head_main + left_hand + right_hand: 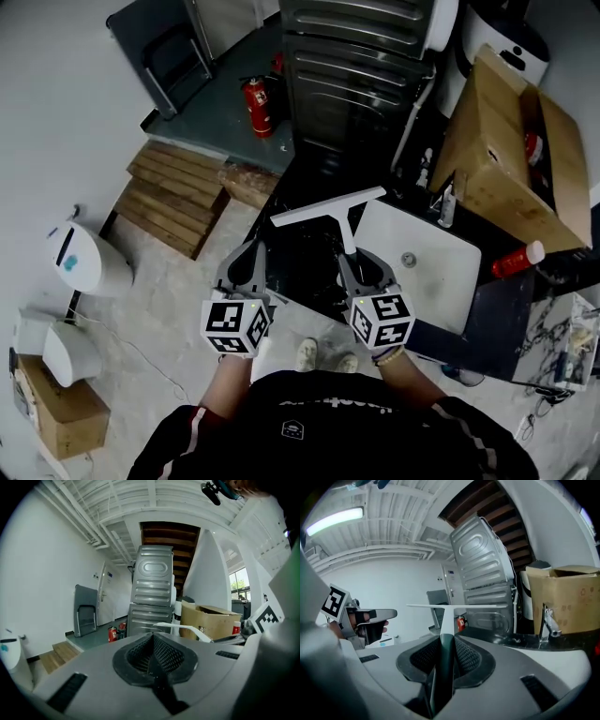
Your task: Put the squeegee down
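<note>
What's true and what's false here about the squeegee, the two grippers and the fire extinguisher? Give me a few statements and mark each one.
1. The right gripper holds the squeegee by its handle. True.
2. The left gripper grips the squeegee too. False: its jaws are together with nothing between them.
3. The squeegee lies in the white sink. False: it is held up in the right gripper, blade end pointing away from the person.
4. A red fire extinguisher stands on the floor by the metal appliance. True.
</note>
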Available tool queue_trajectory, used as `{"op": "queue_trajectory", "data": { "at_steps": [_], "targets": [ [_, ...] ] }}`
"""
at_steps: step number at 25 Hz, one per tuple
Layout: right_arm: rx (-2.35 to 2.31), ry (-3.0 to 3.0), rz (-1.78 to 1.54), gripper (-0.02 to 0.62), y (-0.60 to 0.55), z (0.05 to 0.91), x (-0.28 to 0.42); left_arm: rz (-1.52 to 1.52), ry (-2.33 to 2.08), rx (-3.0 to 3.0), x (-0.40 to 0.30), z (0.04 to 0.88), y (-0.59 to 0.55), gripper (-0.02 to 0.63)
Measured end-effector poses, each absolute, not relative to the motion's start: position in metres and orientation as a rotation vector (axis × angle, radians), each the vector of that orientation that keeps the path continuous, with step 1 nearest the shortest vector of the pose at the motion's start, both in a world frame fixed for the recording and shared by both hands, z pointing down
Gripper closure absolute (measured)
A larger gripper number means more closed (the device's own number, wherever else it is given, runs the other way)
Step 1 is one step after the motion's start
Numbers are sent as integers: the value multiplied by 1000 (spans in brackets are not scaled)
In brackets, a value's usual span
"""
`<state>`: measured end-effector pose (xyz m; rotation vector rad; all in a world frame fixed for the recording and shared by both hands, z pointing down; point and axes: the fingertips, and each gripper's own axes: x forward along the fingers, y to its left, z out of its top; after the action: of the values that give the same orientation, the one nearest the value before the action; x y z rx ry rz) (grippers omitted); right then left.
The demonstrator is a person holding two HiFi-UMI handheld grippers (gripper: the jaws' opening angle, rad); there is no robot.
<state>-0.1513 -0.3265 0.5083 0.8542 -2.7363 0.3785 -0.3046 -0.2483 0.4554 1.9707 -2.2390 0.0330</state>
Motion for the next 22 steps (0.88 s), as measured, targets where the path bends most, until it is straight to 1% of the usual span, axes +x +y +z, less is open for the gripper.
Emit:
{"op": "queue_trajectory", "data": {
  "at_steps": [6, 12, 18, 20, 22],
  "targets": [
    [826, -2561, 429, 472, -336, 603, -195, 116, -2169, 1918, -326, 511, -252, 594],
    [813, -2436, 433, 471, -340, 664, -220, 175, -2107, 1869, -343, 551, -248, 594],
    [800, -2346, 361, 469, -339, 681, -237, 176, -2094, 1852, -358, 557, -246, 594],
    [797, -2339, 367, 461, -339, 683, -238, 164, -2100, 1862, -360, 552, -247, 594],
    [795, -2341, 367, 439, -342, 682, -234, 146, -2107, 1876, -360, 543, -249, 594]
  ]
}}
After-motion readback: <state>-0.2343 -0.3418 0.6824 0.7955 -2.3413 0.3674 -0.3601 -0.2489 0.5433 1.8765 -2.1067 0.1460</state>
